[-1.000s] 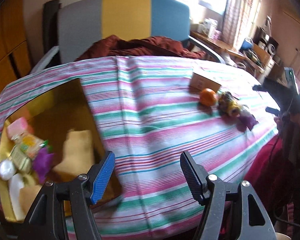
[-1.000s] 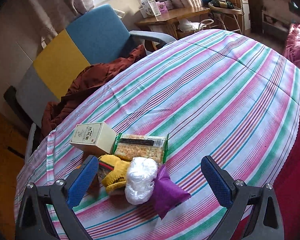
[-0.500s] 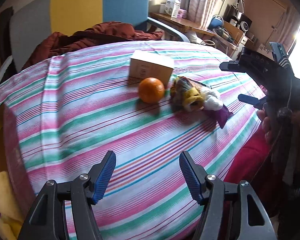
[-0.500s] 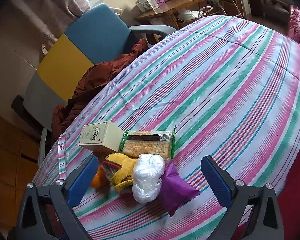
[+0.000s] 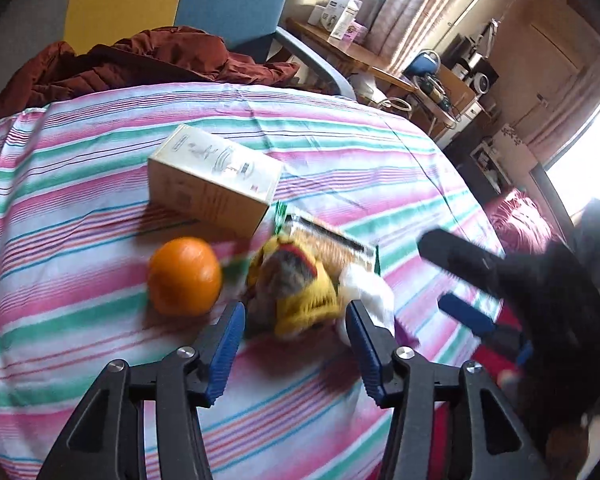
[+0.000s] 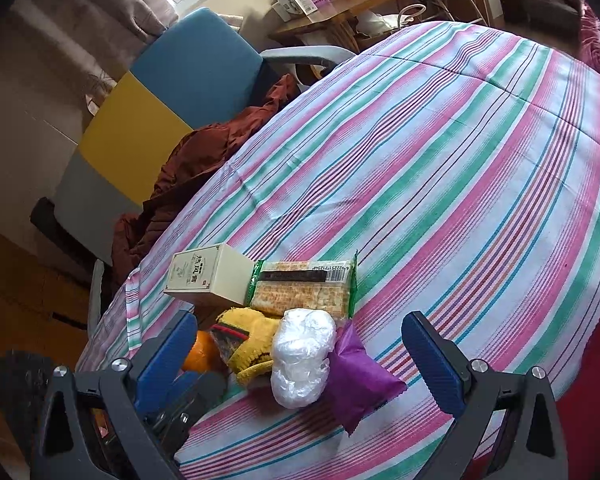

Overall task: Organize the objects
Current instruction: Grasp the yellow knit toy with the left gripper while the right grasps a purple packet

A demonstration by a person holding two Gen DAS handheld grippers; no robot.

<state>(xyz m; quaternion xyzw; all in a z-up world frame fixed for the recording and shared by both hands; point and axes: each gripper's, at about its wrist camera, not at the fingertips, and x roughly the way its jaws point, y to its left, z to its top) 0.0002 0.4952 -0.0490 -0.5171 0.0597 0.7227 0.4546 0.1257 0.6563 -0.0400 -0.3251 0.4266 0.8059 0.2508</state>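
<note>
Left gripper [image 5: 296,330] is spread wide, bottom center of its frame, holding nothing, its tips flanking the yellow glove [image 5: 300,296]. Right gripper [image 6: 300,360] gapes too, empty, around the white bag [image 6: 302,360], purple pouch [image 6: 358,378] beside it.

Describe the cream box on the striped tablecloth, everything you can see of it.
The cream box is a rectangular carton, seemingly cardboard, lying on its long side on the striped tablecloth. Its top face carries dark printed characters and a small emblem; another face shows fine print. It looks closed and undamaged. One end butts against the cracker packet. The orange and the yellow knitted piece lie just in front of it.
</note>
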